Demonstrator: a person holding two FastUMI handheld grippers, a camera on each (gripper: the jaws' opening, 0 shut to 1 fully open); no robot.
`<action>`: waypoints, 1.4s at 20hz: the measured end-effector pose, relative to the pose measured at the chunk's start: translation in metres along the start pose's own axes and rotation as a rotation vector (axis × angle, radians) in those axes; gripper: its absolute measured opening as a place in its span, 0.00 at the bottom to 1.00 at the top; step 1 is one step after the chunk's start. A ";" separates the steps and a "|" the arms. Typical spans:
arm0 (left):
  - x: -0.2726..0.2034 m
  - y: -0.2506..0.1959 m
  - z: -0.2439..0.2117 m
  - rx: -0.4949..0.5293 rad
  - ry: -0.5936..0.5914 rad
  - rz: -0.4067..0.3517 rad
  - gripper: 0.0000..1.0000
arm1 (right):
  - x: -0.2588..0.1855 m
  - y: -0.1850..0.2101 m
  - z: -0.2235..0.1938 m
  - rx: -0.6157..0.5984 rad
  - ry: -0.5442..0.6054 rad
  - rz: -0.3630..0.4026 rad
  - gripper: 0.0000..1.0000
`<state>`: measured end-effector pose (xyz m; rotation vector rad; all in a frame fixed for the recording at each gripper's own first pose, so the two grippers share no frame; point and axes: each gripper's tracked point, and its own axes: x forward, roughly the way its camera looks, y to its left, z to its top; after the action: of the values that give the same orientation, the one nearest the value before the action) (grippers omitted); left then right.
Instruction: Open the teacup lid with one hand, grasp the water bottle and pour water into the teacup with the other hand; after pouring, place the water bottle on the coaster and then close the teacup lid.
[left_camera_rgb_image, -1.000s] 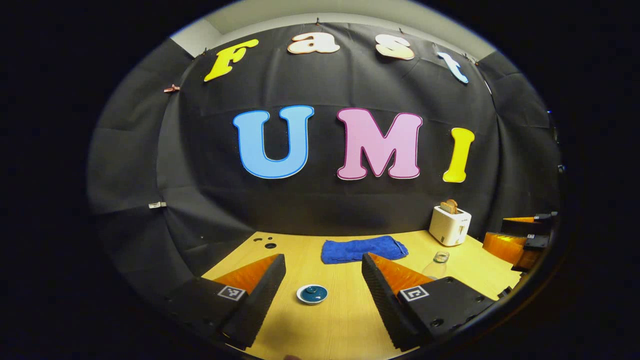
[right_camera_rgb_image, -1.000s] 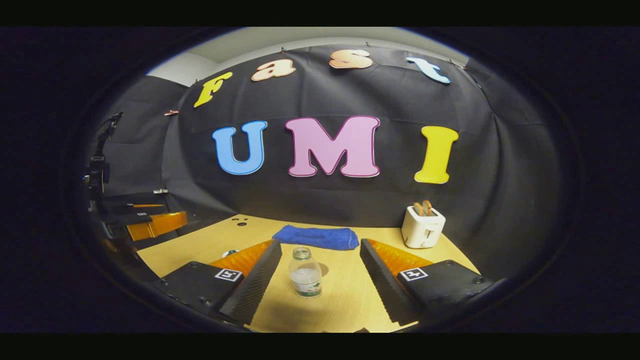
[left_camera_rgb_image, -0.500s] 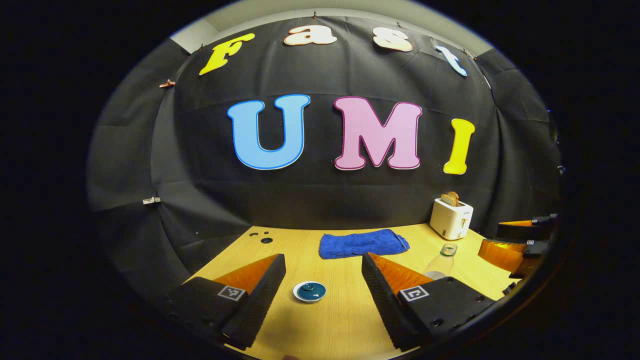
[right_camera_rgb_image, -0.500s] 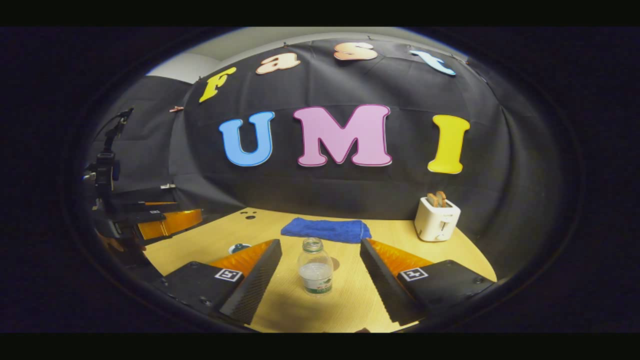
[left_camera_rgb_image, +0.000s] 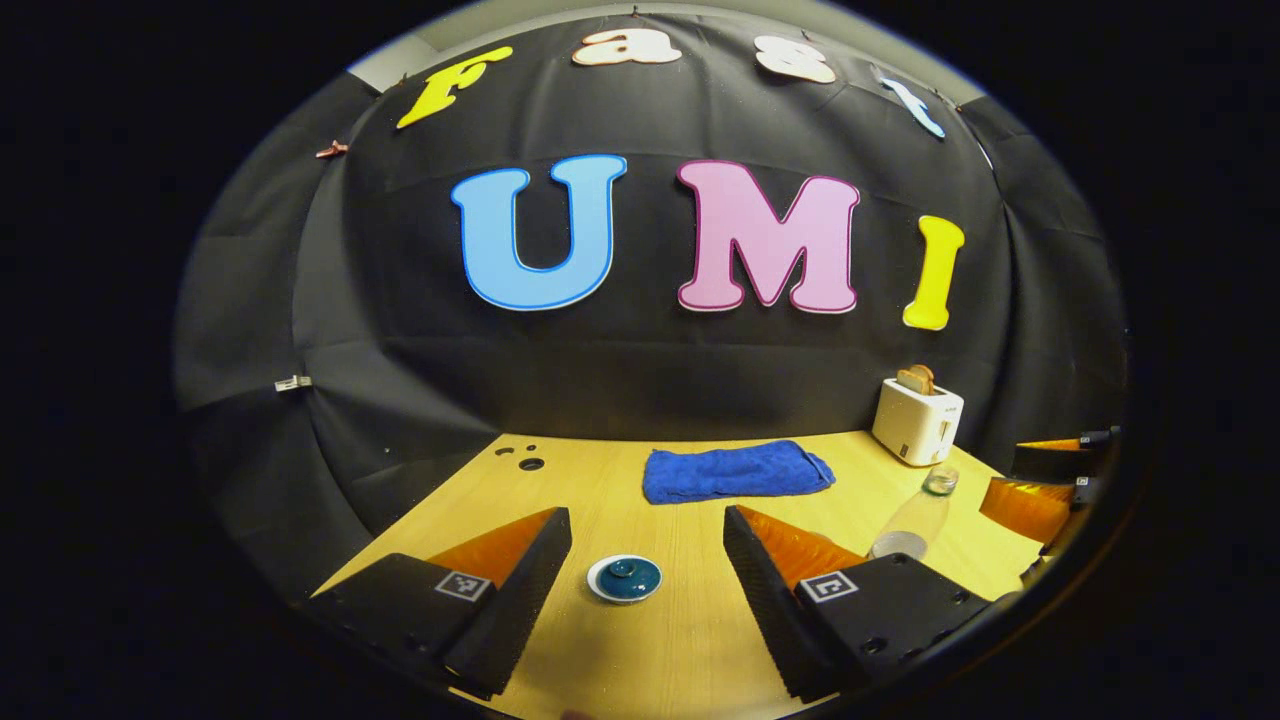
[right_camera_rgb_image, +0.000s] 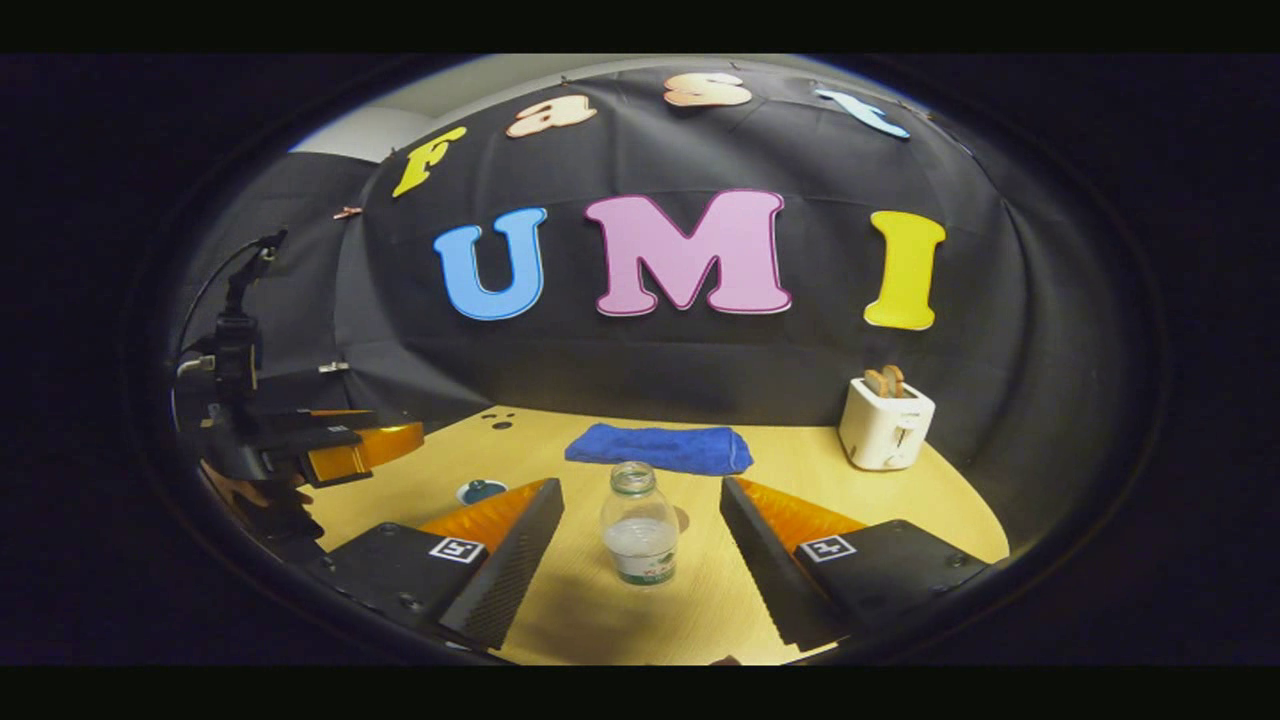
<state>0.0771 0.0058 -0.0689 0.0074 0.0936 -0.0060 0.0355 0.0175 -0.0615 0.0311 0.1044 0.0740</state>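
Currently both tools hover above the wooden bench (left_camera_rgb_image: 690, 640), each with its fingers spread apart and holding nothing. Ahead of the left tool (left_camera_rgb_image: 647, 600), between its fingers, sits the lidded teacup (left_camera_rgb_image: 624, 579). The water bottle (right_camera_rgb_image: 640, 525) stands upright, uncapped, between the right tool's (right_camera_rgb_image: 641, 590) fingers, untouched. This looks like the approach step; next, the left tool should lower and pinch the lid's knob.
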 end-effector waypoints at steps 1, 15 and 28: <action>0.009 0.002 -0.009 0.005 0.007 0.001 0.96 | 0.005 0.001 -0.005 0.004 0.011 -0.001 0.98; 0.119 0.015 -0.120 -0.009 0.057 0.014 0.73 | 0.027 0.004 -0.077 -0.026 0.117 -0.006 0.98; 0.139 0.017 -0.135 0.003 0.073 -0.008 0.38 | 0.041 0.011 -0.096 0.000 0.125 -0.018 0.98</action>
<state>0.2033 0.0227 -0.2161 0.0103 0.1663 -0.0141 0.0652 0.0340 -0.1611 0.0252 0.2297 0.0581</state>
